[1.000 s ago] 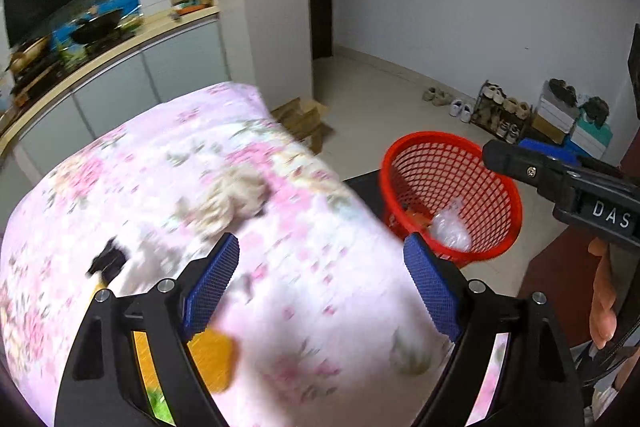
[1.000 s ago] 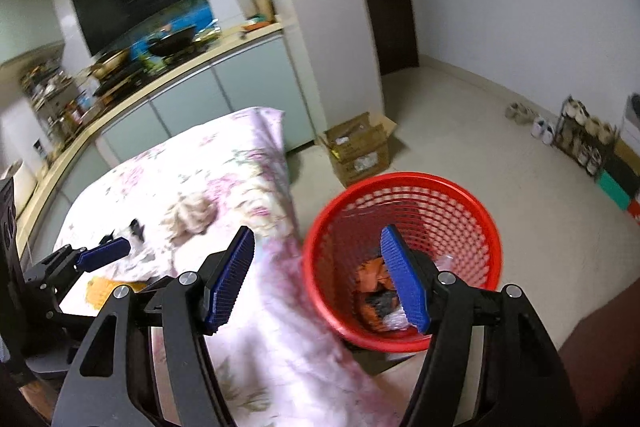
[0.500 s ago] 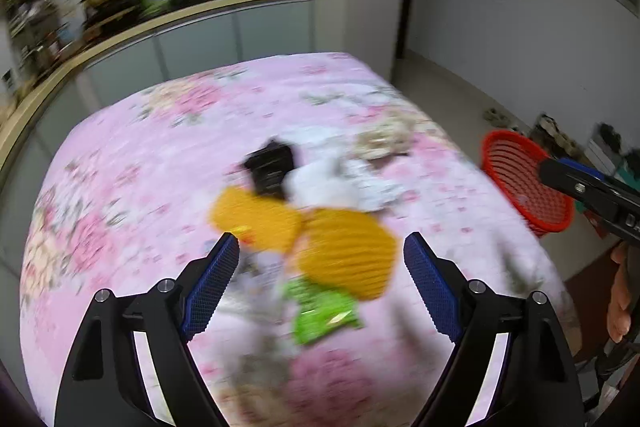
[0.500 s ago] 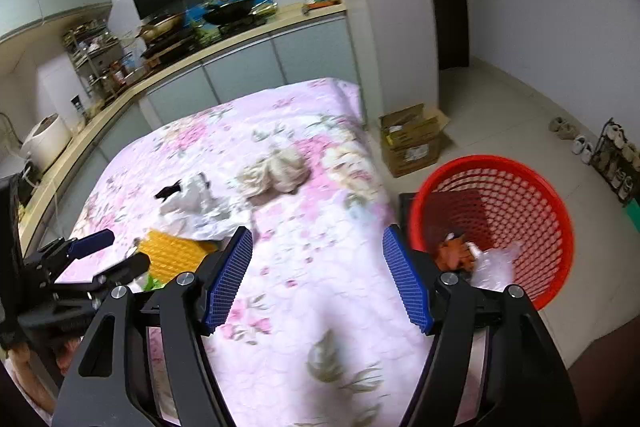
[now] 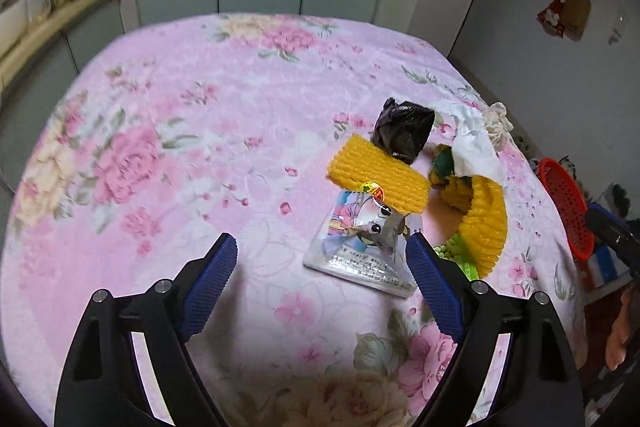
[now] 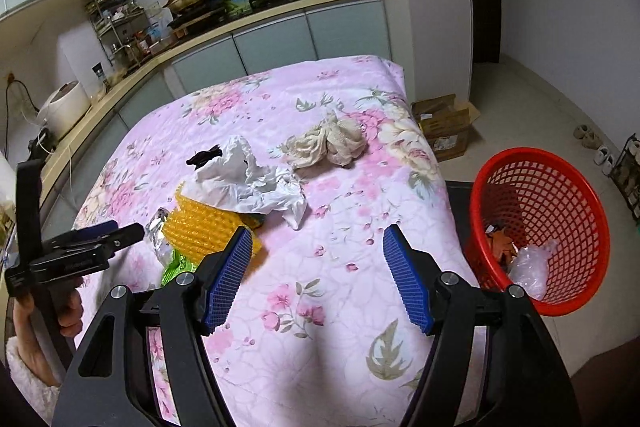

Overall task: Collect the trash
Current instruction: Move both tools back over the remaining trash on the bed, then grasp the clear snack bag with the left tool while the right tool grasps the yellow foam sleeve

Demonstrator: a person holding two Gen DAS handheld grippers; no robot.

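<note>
- Now, both tongs empty: left tongs spread wide with nothing between the pads, right tongs likewise wide and holding nothing.
- Trash sits in one cluster on the pink floral cloth of the bench, right of centre in the left wrist view: printed snack wrapper nearest my left tongs, its right edge just beside the right pad; yellow foam net touching it above; black bag beyond that; a second, curled yellow net to the right; white crumpled plastic draped over the pile.
- Beige cloth wad lies apart from the heap, upper centre of the right wrist view.
- Red basket stands on the floor off the bench's right edge, lower right of that view; some scraps and a clear bag lie in it.
- Step in hand, as I judge it: reaching in for the next pick, wrapper the likeliest candidate.
- Next move calls for shifting the left tongs right and down so the wrapper sits between the pads. It lies flat and thin, so I expect to catch an edge or a raised corner.
- Room: wide open cloth across the left and centre; the cluster sits near the bench's right edge, so a careless nudge could push pieces off.
- Right tongs have a free path over bare cloth to the basket.
</note>
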